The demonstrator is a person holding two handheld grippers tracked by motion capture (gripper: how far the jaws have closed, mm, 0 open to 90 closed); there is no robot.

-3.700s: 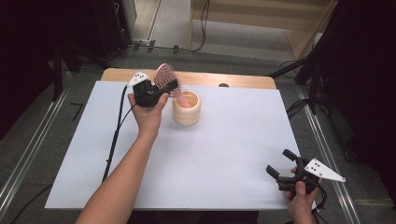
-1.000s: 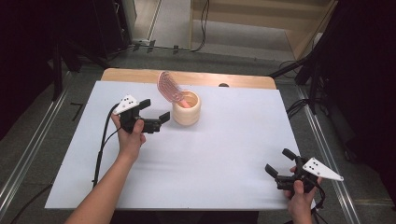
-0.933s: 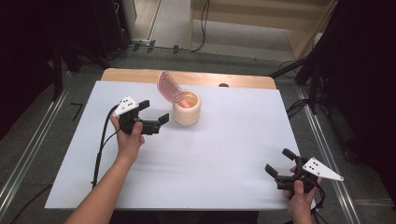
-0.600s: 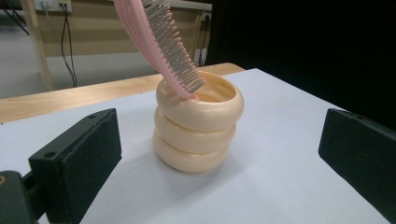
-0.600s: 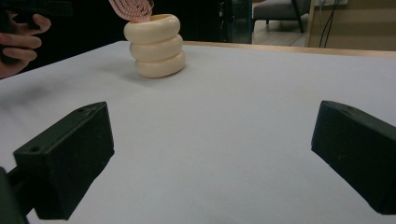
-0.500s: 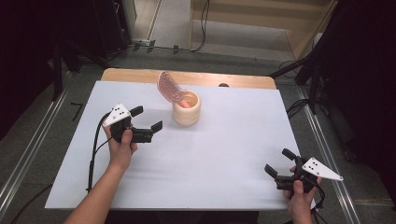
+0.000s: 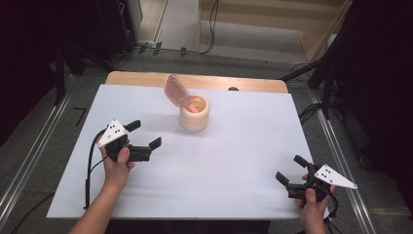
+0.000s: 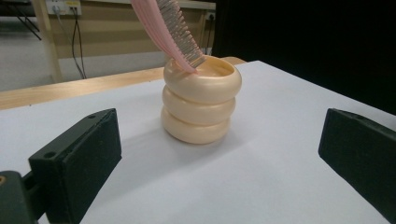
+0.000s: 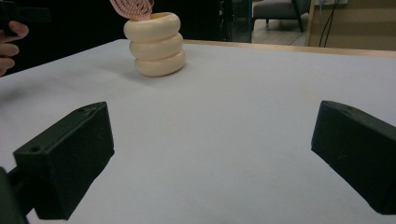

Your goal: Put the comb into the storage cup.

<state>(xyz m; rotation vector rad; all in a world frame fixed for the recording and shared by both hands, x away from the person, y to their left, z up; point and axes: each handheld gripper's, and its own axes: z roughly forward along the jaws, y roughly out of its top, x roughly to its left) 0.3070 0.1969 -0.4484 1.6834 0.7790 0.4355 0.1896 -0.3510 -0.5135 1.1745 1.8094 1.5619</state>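
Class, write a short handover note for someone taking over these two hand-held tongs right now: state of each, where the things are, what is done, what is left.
Left tongs: open, empty, held over the white table on its left side, short of the holder.
Right tongs: open, empty, at the near right corner of the table.
Pink hairbrush: stands handle-down in the cream ribbed holder, head up and leaning toward the far left.
Holder: upright, toward the far middle of the table.
Done: brush is in the holder, nothing gripped.
Left: probably nothing beyond parking the tongs; check that the leaning brush stays put.
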